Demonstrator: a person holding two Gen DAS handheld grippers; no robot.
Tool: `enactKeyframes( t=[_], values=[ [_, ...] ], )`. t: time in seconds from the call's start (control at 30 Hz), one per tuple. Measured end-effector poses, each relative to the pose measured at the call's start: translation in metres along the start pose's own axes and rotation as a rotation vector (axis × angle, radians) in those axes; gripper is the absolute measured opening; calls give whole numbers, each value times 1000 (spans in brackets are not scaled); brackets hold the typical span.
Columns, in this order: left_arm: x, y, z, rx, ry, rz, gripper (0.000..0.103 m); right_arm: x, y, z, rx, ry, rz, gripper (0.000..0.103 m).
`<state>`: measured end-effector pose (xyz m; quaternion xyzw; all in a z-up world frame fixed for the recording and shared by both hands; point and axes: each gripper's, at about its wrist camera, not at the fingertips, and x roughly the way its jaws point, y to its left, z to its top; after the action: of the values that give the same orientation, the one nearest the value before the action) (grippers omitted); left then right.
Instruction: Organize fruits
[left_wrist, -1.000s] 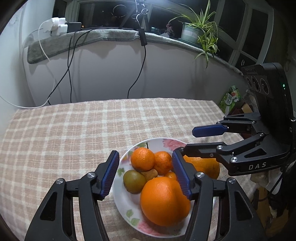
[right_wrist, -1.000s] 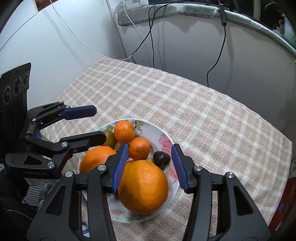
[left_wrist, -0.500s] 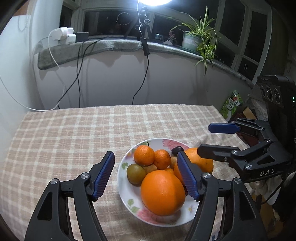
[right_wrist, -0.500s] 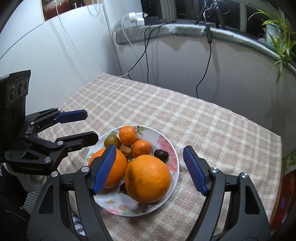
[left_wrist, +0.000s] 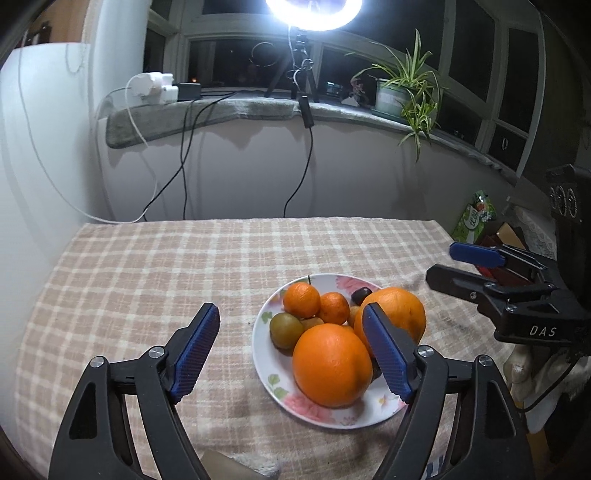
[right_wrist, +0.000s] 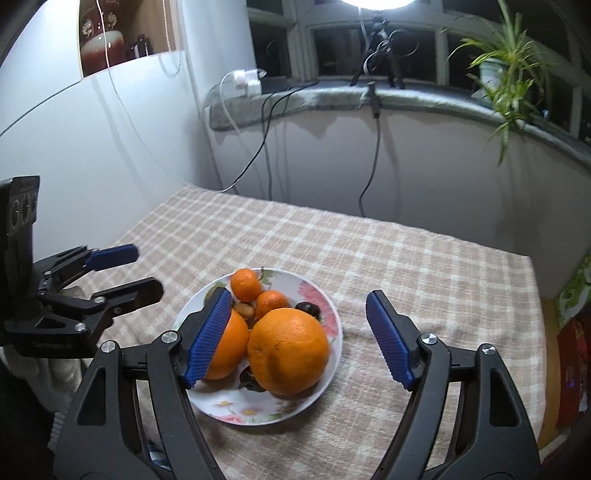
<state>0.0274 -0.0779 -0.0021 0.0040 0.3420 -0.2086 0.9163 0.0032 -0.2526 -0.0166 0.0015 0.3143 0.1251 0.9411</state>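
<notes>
1. Broadly, a table under a beige checked tablecloth fills both views; its far edge runs along a white wall below a windowsill.
2. Near the table's front edge sits a floral plate, heaped with fruit.
3. Both grippers hang above that front edge; the left gripper has just been spreading its jaws, now wide with no fruit pressed between them; the right gripper stands spread too, gripping nothing.
4. Two large oranges lie touching at the plate's near side: one left, one right.
5. Behind them lie two mandarins, side by side; a greenish kiwi sits at the plate's left rim; a dark chestnut sits toward its far right rim.
</notes>
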Motion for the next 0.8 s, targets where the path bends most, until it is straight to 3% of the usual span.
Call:
enactKeyframes(
  t=[0.33, 0.8],
  values=[
    [-4, -1, -5, -14, 0, 17, 80, -8, -5, -15, 71, -35, 16, 78],
    [-7, -5, -7, -3, -8, 27, 80, -9, 3, -16, 45, -23, 0, 78]
  ],
)
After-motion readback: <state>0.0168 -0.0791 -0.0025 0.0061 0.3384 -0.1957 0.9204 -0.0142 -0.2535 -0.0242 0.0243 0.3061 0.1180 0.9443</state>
